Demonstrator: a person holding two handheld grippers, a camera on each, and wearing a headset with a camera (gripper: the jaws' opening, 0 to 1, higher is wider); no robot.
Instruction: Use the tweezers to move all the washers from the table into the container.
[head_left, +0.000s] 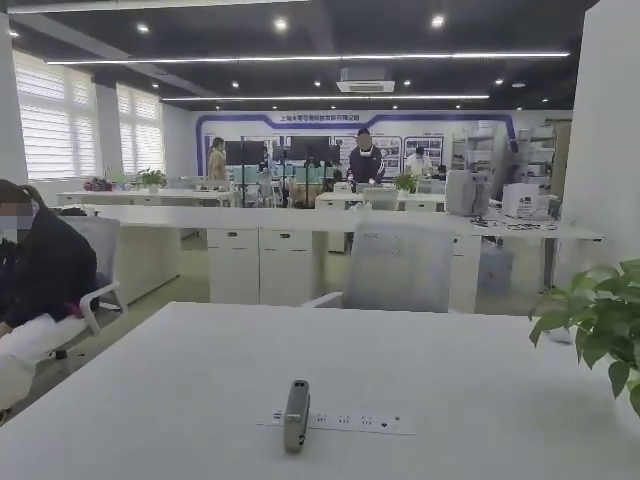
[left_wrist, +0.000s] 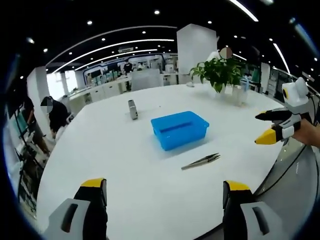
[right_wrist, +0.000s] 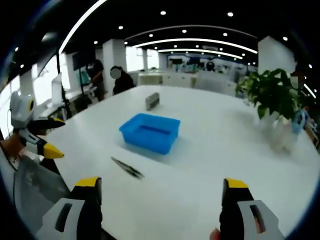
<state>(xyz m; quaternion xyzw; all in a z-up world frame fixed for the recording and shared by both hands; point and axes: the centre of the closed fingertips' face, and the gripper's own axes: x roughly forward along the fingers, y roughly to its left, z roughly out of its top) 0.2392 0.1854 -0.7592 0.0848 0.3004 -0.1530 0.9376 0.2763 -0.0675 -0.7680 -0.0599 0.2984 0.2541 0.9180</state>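
Note:
A blue rectangular container (left_wrist: 180, 129) stands open-topped on the white table (left_wrist: 130, 165). In the right gripper view the container (right_wrist: 150, 131) sits just beyond the middle. Metal tweezers (left_wrist: 201, 161) lie flat on the table a little nearer than the container, and in the right gripper view the tweezers (right_wrist: 128, 168) lie left of centre. My left gripper (left_wrist: 163, 185) is open and well short of the tweezers, holding nothing. My right gripper (right_wrist: 160, 197) is open too, at the table's near edge. Each one appears in the other's view, right gripper (left_wrist: 260, 129) and left gripper (right_wrist: 61, 138), jaws apart.
A grey box-shaped device (head_left: 296, 415) rests on a power strip (head_left: 345, 421) set in the table; the device (left_wrist: 132, 109) lies beyond the container. A potted plant (head_left: 600, 320) stands at the table's right side. A person (head_left: 35, 280) sits at the left.

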